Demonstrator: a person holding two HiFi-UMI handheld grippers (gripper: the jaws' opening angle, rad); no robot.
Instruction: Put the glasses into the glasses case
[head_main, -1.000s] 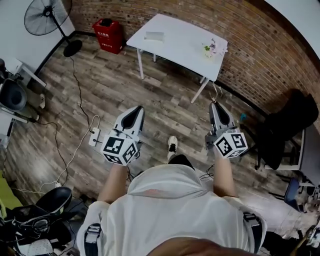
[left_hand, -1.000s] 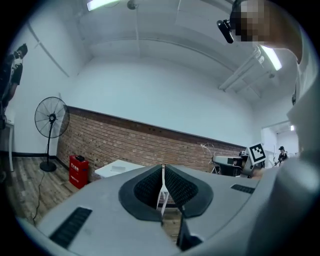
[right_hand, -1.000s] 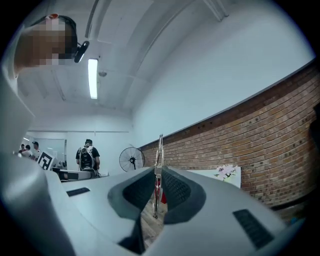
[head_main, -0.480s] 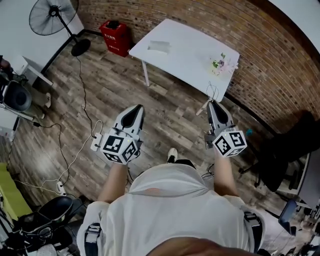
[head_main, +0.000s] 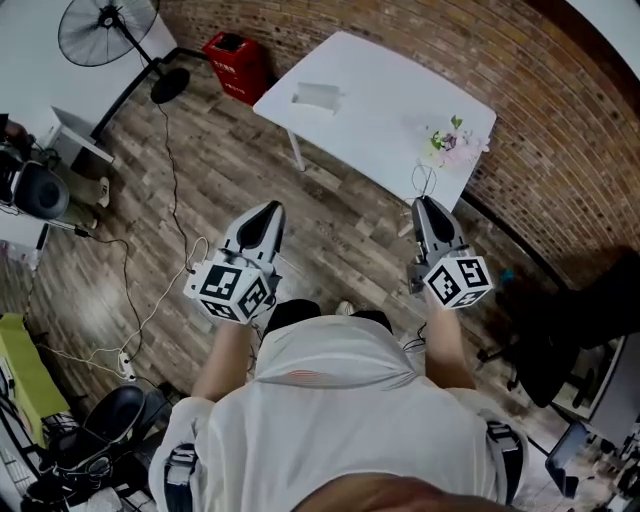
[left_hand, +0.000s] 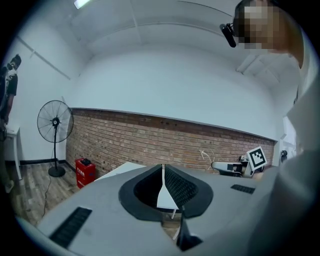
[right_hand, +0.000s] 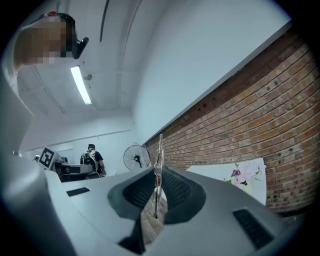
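Note:
A thin wire-framed pair of glasses (head_main: 427, 180) sticks up from the tips of my right gripper (head_main: 426, 204), which is shut on it. In the right gripper view the frame (right_hand: 158, 170) stands upright between the pads. My left gripper (head_main: 269, 208) is held level to the left, its jaws together with nothing in them. Ahead stands a white table (head_main: 390, 105). On its far left part lies a pale flat case (head_main: 318, 97). Both grippers hang over the wooden floor, short of the table. The left gripper view shows the right gripper (left_hand: 235, 167) and the table (left_hand: 120, 170).
A small bunch of flowers (head_main: 450, 140) sits at the table's right end by the brick wall (head_main: 560, 120). A red bin (head_main: 236, 62) and a standing fan (head_main: 100, 35) are at the far left. Cables (head_main: 165, 250) trail on the floor at the left, and a dark chair (head_main: 570, 330) stands right.
The person has walked forward, so the table now lies closer, just ahead of both grippers. The glasses stay in the right gripper, and the left stays shut.

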